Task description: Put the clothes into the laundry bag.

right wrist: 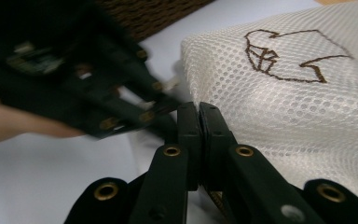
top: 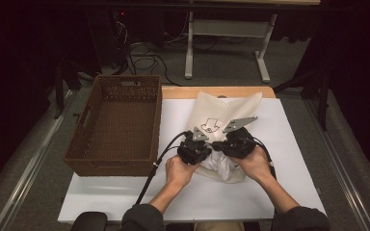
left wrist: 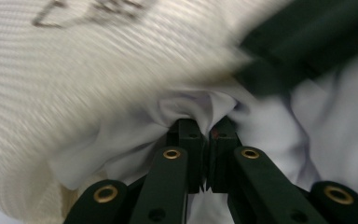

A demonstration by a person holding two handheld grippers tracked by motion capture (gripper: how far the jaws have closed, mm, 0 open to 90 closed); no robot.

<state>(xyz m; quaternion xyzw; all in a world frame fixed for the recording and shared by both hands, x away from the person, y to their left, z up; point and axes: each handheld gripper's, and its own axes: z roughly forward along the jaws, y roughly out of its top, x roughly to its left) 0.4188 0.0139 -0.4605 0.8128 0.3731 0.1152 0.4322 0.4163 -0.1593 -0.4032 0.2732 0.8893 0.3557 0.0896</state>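
A cream mesh bag [top: 221, 108] with a brown stitched emblem lies on the white board [top: 289, 159], its mouth toward the person. White cloth [top: 219, 166] bulges from that mouth. My left gripper [top: 203, 153] is at the mouth's left side; in the left gripper view its jaws [left wrist: 206, 126] are shut on a fold of the white cloth [left wrist: 135, 140], under the mesh bag [left wrist: 74, 70]. My right gripper [top: 221, 147] sits just to the right, and its jaws [right wrist: 198, 108] are closed together at the edge of the mesh bag [right wrist: 298, 102], pinching it.
A brown wicker basket [top: 118, 125] stands empty on the left, touching the board's left edge. The board has bare room right of the bag and in front of the hands. A white table frame and cables lie on the floor beyond.
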